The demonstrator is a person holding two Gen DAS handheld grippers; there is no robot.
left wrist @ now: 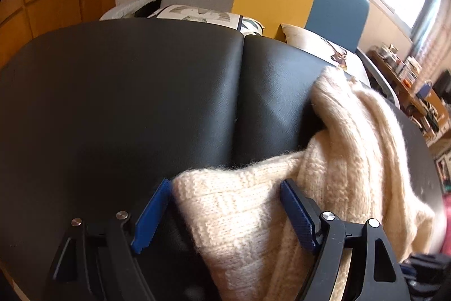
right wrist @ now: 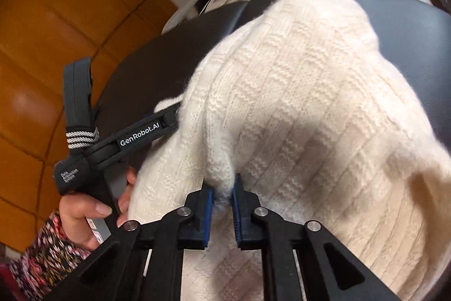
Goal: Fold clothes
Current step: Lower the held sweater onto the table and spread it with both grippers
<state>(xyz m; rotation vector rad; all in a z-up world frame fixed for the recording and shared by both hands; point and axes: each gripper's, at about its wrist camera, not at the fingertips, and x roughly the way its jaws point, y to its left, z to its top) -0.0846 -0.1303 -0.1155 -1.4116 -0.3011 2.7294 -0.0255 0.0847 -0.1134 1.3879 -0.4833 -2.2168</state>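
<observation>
Holding: my right gripper (right wrist: pixel 222 185) pinches a small sweater (right wrist: pixel 296 103) ridge.
Left gripper (left wrist: pixel 225 188): spread wide, straddling the sweater's corner, gripping nothing.
Sweater: draped on black cushion (left wrist: pixel 126 92).
Risk: thin pinch slipping; loose corner sagging.

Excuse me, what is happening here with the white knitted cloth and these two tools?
A person is folding a cream knitted sweater on a black padded surface, with one handheld gripper in each hand. The right gripper is shut on a bunched fold of the sweater. The left gripper is open, its blue fingers on either side of another part of the knit, not yet closed on it. The person's left hand holds that gripper's handle. The sweater lies crumpled, not yet folded.
</observation>
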